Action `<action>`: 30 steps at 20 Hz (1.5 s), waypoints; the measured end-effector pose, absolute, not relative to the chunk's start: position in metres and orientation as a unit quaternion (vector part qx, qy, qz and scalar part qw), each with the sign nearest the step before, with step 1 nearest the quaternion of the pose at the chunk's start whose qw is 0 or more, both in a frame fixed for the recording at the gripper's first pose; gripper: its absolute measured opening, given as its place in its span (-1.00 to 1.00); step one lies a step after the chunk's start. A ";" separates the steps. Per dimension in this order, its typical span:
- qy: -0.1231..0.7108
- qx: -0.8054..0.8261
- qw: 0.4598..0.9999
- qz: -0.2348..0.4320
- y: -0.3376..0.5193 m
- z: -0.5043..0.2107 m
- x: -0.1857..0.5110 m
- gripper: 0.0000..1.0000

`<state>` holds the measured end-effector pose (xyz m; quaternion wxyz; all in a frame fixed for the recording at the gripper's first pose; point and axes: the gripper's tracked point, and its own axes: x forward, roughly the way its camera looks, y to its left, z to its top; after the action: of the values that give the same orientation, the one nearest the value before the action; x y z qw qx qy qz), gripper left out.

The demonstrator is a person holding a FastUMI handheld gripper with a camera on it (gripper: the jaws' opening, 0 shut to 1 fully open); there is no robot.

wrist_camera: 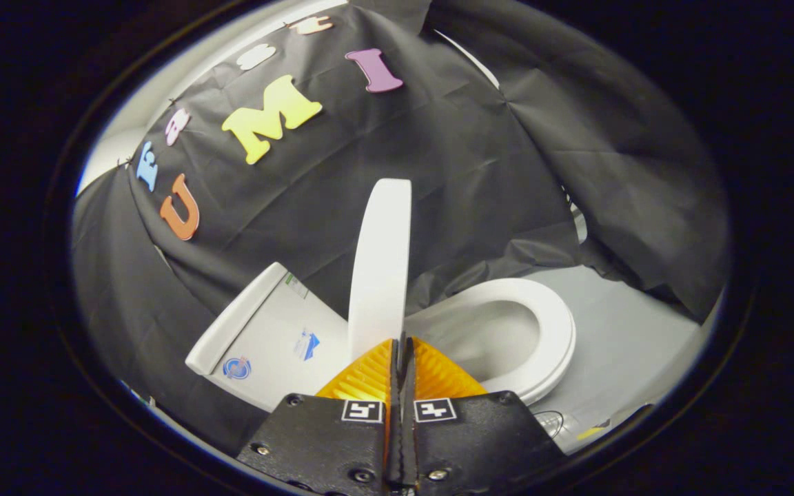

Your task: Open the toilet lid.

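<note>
The white toilet lid (382,269) stands raised, nearly upright and seen almost edge-on, between the tank (266,337) and the seat (550,324). My gripper (400,342) is shut, its fingers pressed together with no gap and nothing between them. Their tips sit right at the lid's lower front edge; I cannot tell if they touch it. To the right of the lid, the white seat ring lies flat around the open bowl (486,341).
The white tank carries a few stickers on its face and stands against the black cloth wall (480,172). Grey floor (635,337) spreads beyond the seat to the right. A small round fitting (550,421) lies on the floor beside my right finger.
</note>
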<state>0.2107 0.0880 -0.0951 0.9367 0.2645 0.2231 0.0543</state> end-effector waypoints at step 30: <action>0.183 0.087 0.976 0.080 0.205 -0.039 0.211 -0.92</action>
<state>0.2107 0.2050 -0.0394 0.9760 0.0874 0.1830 0.0795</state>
